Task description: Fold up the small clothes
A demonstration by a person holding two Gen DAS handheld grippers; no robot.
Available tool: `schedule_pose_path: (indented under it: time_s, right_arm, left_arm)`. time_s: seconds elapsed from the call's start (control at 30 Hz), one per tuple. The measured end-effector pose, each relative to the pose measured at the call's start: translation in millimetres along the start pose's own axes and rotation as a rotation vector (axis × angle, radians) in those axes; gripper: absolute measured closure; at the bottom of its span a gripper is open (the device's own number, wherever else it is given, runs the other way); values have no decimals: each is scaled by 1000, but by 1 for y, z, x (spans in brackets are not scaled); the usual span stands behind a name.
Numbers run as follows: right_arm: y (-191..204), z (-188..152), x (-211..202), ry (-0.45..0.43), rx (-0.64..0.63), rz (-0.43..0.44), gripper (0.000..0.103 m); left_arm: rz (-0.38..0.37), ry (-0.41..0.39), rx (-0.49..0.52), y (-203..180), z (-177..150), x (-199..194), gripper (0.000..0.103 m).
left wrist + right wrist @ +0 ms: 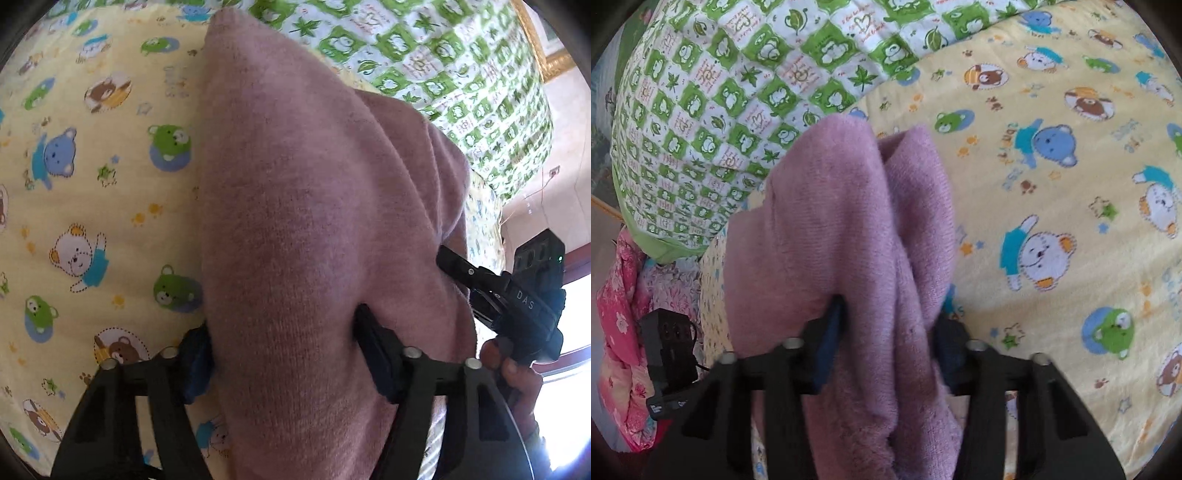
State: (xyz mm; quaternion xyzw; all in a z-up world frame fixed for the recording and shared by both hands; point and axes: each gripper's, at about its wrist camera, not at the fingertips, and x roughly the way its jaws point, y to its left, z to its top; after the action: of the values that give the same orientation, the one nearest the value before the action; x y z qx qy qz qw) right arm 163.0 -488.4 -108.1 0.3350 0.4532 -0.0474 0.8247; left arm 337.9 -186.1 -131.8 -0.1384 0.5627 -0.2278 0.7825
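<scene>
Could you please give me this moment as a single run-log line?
left claw: shut on pink garment | right claw: shut on pink garment | garment: held above yellow bear-print sheet | fold: not yet laid flat

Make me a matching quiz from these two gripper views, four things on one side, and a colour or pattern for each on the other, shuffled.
Things:
1. garment
2. bed sheet
3. quilt
4. bundle beside the bed

Descriptions:
A. yellow with cartoon bears
B. pink with flowers
C. plain mauve knit
D. green and white checks

Pairs: 1-C, 2-A, 3-D, 4-B
</scene>
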Motion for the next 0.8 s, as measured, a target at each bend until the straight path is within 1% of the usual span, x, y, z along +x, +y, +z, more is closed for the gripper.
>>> schedule_pose_path:
  time_s: [0.03,0.07,0.13,0.23,0.37,0.43,0.57,0.67,0.8]
  right_arm:
    - [3,-1,-1,-3,-5,-3,74]
    - [6,-2,-2,-5,-7,-4,76]
    - [12,-4,-8,-16,2,18,77]
    - [27,-10,-18,-38,-8,57,78]
    - [58,-21,-30,-42,-51,90,78]
    - [77,-30,-33,-33,-72,118,79]
    - [112,-52,-28,-5,-92,196,79]
    - [142,-75,-9,44,-132,263,79]
    - [172,-96,19,123,-158,309,79]
  left_arm:
    - [1,-8,14,-5,1,1,48]
    - [2,-14,24,-7,0,0,51]
    - [-4,-29,41,-12,0,-4,59]
    - [-23,-65,38,-16,-3,-17,63]
    - [-27,-99,55,-20,-10,-40,64]
    - [-19,-120,57,-16,-17,-59,64]
    - [-17,-155,35,12,-39,-108,64]
    - [17,-176,28,43,-60,-150,64]
    - [70,-195,-1,85,-88,-194,64]
